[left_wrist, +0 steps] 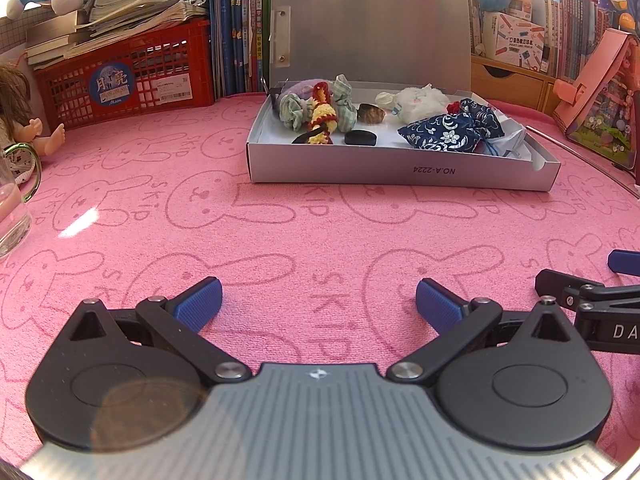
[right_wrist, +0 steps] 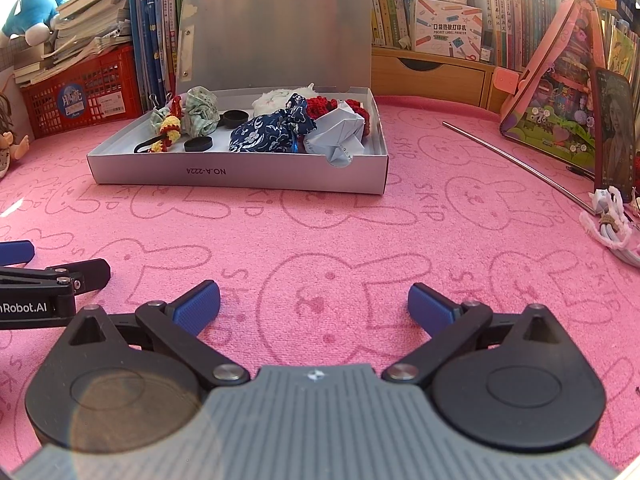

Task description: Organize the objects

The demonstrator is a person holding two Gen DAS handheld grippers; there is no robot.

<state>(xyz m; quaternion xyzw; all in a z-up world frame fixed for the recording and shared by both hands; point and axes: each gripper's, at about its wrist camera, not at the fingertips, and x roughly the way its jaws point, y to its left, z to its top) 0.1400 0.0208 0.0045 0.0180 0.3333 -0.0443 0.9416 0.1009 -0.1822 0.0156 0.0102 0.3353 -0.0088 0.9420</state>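
A shallow silver box with its lid standing open sits on the pink bunny mat. It holds a blue floral pouch, green cloth scrunchies, a yellow-red crochet piece, black discs, a white plush and folded paper. My left gripper is open and empty over the mat, well in front of the box. My right gripper is open and empty beside it.
A red basket with stacked books stands back left. A doll and a glass mug are at the left. A pink toy house, a metal rod, a phone and a cable bundle lie at the right.
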